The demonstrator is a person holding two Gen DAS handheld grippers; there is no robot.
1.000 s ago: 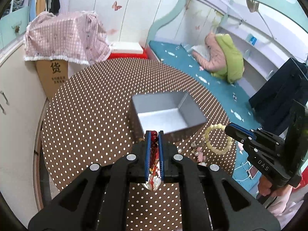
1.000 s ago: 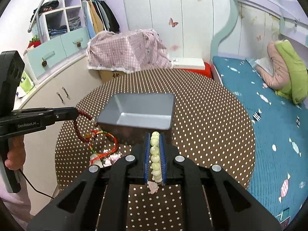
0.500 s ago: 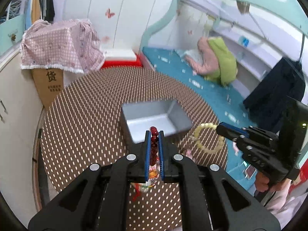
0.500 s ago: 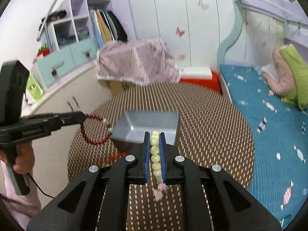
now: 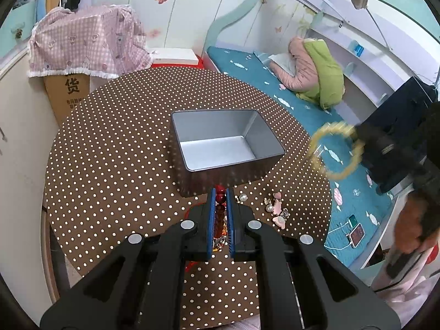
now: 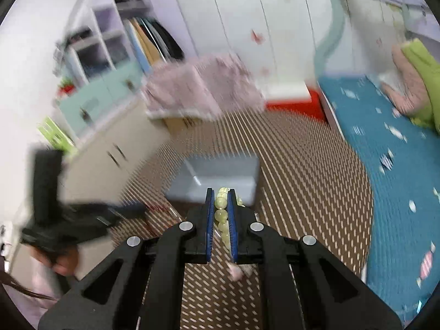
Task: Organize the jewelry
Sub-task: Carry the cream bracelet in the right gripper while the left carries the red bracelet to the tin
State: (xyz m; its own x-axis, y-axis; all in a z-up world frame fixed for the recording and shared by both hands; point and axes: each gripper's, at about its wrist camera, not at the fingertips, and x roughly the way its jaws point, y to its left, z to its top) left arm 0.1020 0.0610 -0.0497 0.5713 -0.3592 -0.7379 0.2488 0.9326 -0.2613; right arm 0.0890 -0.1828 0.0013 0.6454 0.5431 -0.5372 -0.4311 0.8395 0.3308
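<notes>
An empty grey metal box point(image 5: 220, 143) stands on the brown dotted round table point(image 5: 110, 151). My left gripper point(image 5: 220, 196) is shut on a red bead bracelet point(image 5: 219, 198), just short of the box's near wall. The rest of that bracelet hangs below the fingers. In the blurred right wrist view my right gripper point(image 6: 220, 196) is shut on a pale yellow bead bracelet point(image 6: 221, 214), in front of the box point(image 6: 217, 178). The left wrist view shows that bracelet point(image 5: 337, 151) as a loop in the air at the right, off the table edge.
Small pearl and pink pieces point(image 5: 276, 206) lie on the table right of my left gripper. A cloth-covered carton point(image 5: 82, 52) stands behind the table, a blue bed point(image 5: 275, 88) lies to the right, white cabinets to the left. A hand point(image 5: 412, 228) holds the right gripper.
My right gripper has risen with the yellow bracelet and swings, so its view is blurred. My left gripper has dropped a little closer to the table with the red bracelet.
</notes>
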